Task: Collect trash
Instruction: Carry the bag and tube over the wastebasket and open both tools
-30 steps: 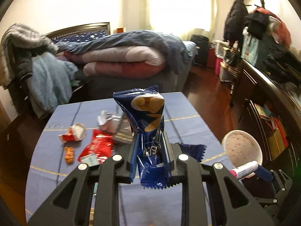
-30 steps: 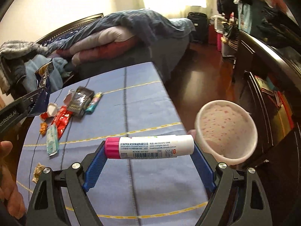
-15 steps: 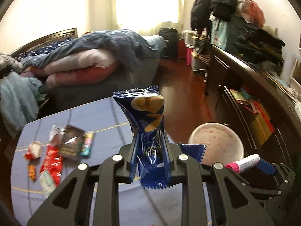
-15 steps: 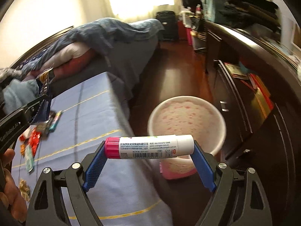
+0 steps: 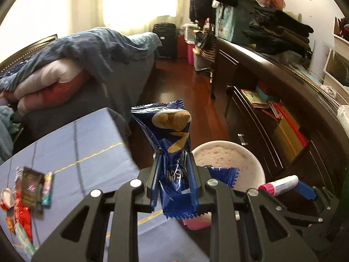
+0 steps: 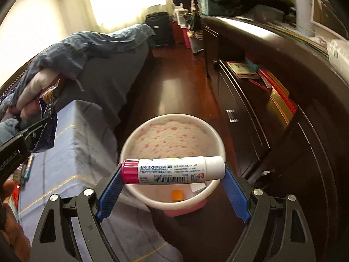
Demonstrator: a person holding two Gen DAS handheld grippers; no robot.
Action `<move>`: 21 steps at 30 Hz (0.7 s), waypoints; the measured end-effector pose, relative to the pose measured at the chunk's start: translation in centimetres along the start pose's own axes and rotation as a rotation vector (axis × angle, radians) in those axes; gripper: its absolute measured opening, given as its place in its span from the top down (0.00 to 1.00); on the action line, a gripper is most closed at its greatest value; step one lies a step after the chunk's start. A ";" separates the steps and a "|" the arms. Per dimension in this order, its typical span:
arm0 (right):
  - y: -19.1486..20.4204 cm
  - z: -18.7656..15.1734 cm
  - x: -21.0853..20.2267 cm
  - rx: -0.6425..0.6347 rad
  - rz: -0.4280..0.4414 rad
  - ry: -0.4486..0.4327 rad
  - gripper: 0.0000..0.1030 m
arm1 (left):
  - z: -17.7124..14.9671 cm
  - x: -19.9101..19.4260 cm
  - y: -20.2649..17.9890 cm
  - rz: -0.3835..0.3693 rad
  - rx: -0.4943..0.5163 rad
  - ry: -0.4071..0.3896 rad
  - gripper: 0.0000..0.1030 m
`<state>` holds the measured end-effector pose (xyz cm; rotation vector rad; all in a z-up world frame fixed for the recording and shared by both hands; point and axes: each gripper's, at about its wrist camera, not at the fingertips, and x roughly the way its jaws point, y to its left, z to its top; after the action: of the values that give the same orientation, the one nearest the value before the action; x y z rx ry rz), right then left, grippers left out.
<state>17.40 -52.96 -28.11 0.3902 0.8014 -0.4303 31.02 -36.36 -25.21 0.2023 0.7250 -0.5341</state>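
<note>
Above the bin (image 6: 172, 144), the right gripper (image 6: 173, 171) clamps the glue stick (image 6: 174, 170) endwise.

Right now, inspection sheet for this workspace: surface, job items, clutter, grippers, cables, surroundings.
Surface: table under a blue cloth with yellow lines, beside the bed.
Job's things: blue snack wrapper; glue stick with pink cap; wastebasket on the floor past the table's edge, scraps inside.
Clutter: more wrappers at the table's left side.
Grippers: left gripper shut on the snack wrapper; right gripper clamps the glue stick end to end, in front of the wastebasket's mouth in its own view.
Cables: nothing seen.
Surroundings: bed with piled bedding; dark cabinet with books and clothes; suitcase.
</note>
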 end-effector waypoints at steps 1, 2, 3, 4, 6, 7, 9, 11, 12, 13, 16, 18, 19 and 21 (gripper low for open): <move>-0.4 0.0 0.4 0.007 -0.009 0.004 0.17 | 0.2 0.6 -0.4 -0.008 0.006 0.005 0.77; -0.7 0.0 0.8 0.015 -0.017 0.006 0.17 | 0.4 1.1 -0.9 -0.016 0.014 0.010 0.77; -0.9 0.1 1.1 0.020 -0.023 0.009 0.17 | 0.5 1.6 -1.2 -0.021 0.021 0.015 0.77; -1.3 0.1 1.5 0.028 -0.031 0.013 0.17 | 0.7 2.2 -1.7 -0.026 0.028 0.019 0.77; -1.9 0.2 2.2 0.038 -0.043 0.018 0.17 | 0.9 3.1 -2.5 -0.033 0.045 0.027 0.77; -2.1 0.3 2.5 0.042 -0.049 0.020 0.17 | 1.0 3.7 -2.9 -0.036 0.055 0.032 0.77; -2.4 0.4 3.3 0.044 -0.064 0.026 0.17 | 1.2 4.7 -3.6 -0.038 0.066 0.042 0.77; -2.5 0.6 4.1 0.040 -0.076 0.030 0.17 | 1.4 5.7 -4.1 -0.045 0.072 0.055 0.77; -2.5 0.6 4.4 0.038 -0.081 0.034 0.17 | 1.4 5.9 -4.2 -0.045 0.073 0.058 0.77; -2.6 0.7 4.7 0.034 -0.084 0.037 0.17 | 1.5 6.3 -4.4 -0.045 0.079 0.060 0.77; -2.4 0.8 5.9 0.018 -0.096 0.047 0.17 | 1.7 7.2 -4.7 -0.047 0.081 0.071 0.75; -2.1 0.7 6.7 0.004 -0.106 0.054 0.17 | 1.9 7.7 -5.0 -0.054 0.077 0.079 0.70; -2.0 0.6 7.0 -0.004 -0.111 0.055 0.17 | 2.1 7.8 -5.1 -0.056 0.075 0.079 0.66; -1.8 0.6 7.6 -0.017 -0.122 0.057 0.16 | 2.3 8.0 -5.1 -0.065 0.070 0.079 0.60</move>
<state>21.55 -56.48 -33.74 0.3394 0.8865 -0.5277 34.66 -44.63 -28.92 0.2669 0.7920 -0.6171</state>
